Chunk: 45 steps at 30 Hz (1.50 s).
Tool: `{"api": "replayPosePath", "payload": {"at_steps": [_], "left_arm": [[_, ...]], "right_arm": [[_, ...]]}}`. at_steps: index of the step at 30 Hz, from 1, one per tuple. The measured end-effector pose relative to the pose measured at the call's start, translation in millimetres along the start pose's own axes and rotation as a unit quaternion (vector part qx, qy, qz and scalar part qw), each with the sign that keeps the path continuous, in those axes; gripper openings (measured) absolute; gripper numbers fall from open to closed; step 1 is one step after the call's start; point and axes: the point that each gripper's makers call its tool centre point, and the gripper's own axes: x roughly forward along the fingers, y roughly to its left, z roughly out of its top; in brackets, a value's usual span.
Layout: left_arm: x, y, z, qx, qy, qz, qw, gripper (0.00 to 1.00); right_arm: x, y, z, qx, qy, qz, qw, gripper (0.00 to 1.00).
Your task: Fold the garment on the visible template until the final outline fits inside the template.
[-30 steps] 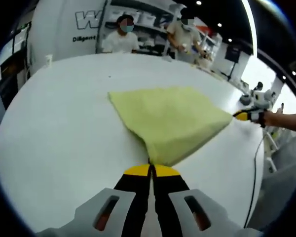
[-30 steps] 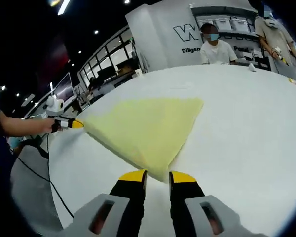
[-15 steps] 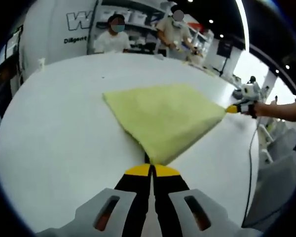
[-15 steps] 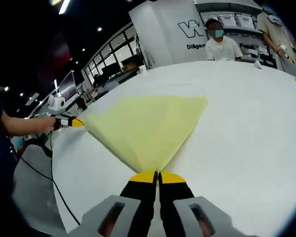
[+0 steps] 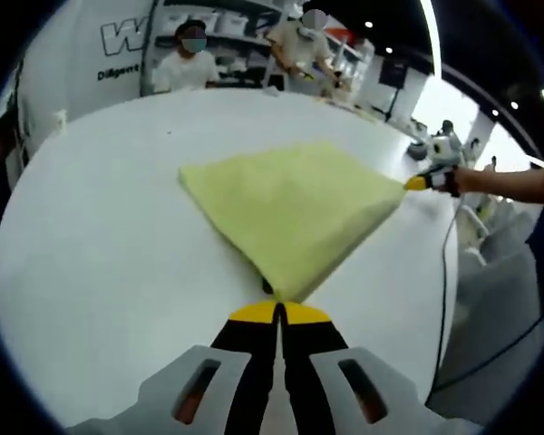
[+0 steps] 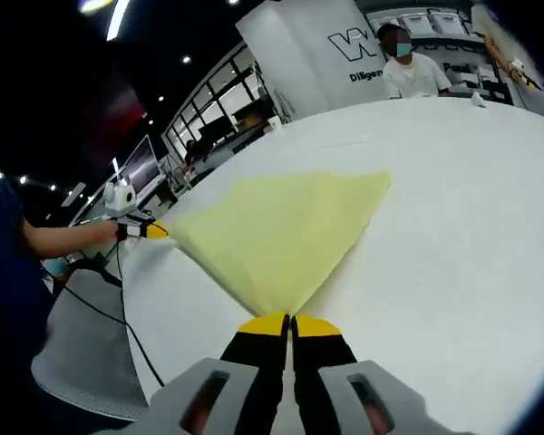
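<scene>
Garment: right now I see the yellow cloth lying flat on the white round table, spread into a roughly four-cornered, folded shape; from my right gripper view it reads as a fan of yellow narrowing toward my jaws.
Left gripper: my left gripper has its yellow-tipped jaws pressed together, pinching the near corner of the cloth where the fabric comes to a point just above the tips. I also see it from the right gripper view, at the far left corner of the cloth, held by a hand.
Right gripper: my right gripper has its jaws together too, clamped on the near point of the cloth. From the left gripper view it sits at the cloth's far right corner, by the table's edge.
Template: I cannot make out any marked outline on the table around the cloth.
Table: white and bare around the cloth, which lies well inside the rim.
Background: two people stand behind the far edge of the table, in front of a white wall with dark lettering.
Cable: a dark cable hangs below the hand on the left.
</scene>
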Motion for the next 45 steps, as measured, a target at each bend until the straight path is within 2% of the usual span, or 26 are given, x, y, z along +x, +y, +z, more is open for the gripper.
{"api": "replayPosePath", "payload": {"at_steps": [4,7,11,16,19,21,22,23,24,25,28,30,31,34,36,38,40,42,45], "left_arm": [[-7,-9.9,-8.8,-0.001,0.003,-0.006,1.0,0.0],[-17,-16.9,-24.9,-0.022,0.0,-0.008,0.9997,0.0],[-25,-30.9,-38.2,-0.025,0.0,-0.011,0.9996,0.0],[-34,-45.3,-52.8,-0.025,0.002,-0.017,0.9995,0.0],[-36,-46.0,-52.7,-0.022,-0.013,-0.009,0.9996,0.0],[-39,-42.8,-54.6,-0.028,-0.016,-0.003,0.9995,0.11],[-41,-38.1,-56.7,-0.035,-0.018,0.003,0.9992,0.19],[-48,-31.9,-59.4,-0.039,-0.018,0.017,0.999,0.21],[-54,-30.4,-59.3,-0.034,-0.018,0.021,0.999,0.2],[-56,-37.6,-55.5,-0.032,-0.023,0.026,0.9989,0.17],[-63,-42.1,-29.0,-0.022,-0.061,0.048,0.9967,0.24],[-62,-38.6,-23.1,-0.01,-0.069,0.053,0.9962,0.24],[-53,-53.5,-5.3,0.02,-0.075,0.036,0.9963,0.21],[-32,-69.9,16.8,0.039,-0.086,0.014,0.9954,0.17],[-3,-84.0,28.0,0.059,-0.078,-0.017,0.995,0.2],[23,-100.7,32.4,0.094,-0.057,-0.02,0.9937,0.2],[44,-102.9,35.0,0.118,-0.046,-0.032,0.9914,0.19],[61,-102.2,38.3,0.118,-0.042,-0.036,0.9915,0.18],[76,-103.0,38.5,0.136,-0.021,-0.033,0.99,0.18]], "right_arm": [[-7,5,-9.1,0.005,0.0,0.006,1.0,0.0],[-17,20,-24.9,0.006,0.006,0.014,0.9999,0.0],[-27,28,-38.9,0.01,0.008,0.02,0.9997,0.0],[-33,34,-46.3,0.017,0.002,0.022,0.9996,0.0],[-39,29,-49.7,0.001,0.001,-0.011,0.9999,0.02],[-44,22,-48.1,0.006,-0.014,-0.032,0.9994,0.12],[-47,20,-46.0,0.013,-0.025,-0.039,0.9989,0.11],[-53,26,-42.6,0.005,-0.04,-0.045,0.9982,0.08],[-58,24,-39.4,-0.005,-0.052,-0.052,0.9973,0.07],[-59,24,-37.5,-0.005,-0.057,-0.056,0.9968,0.09],[-54,33,-23.7,-0.031,-0.073,-0.062,0.9949,0.21],[-50,36,-20.1,-0.047,-0.072,-0.063,0.9943,0.19],[-35,45,-12.8,-0.061,-0.075,-0.057,0.9937,0.18],[-11,65,-0.2,-0.092,-0.076,-0.04,0.9921,0.16],[18,88,6.6,-0.112,-0.068,-0.014,0.9912,0.17],[36,100,10.1,-0.124,-0.06,-0.008,0.9905,0.17],[61,116,15.7,-0.148,-0.052,0.0,0.9876,0.16],[80,122,17.3,-0.16,-0.044,0.003,0.9862,0.15],[99,133,16.7,-0.182,-0.028,0.008,0.9828,0.16]]}}
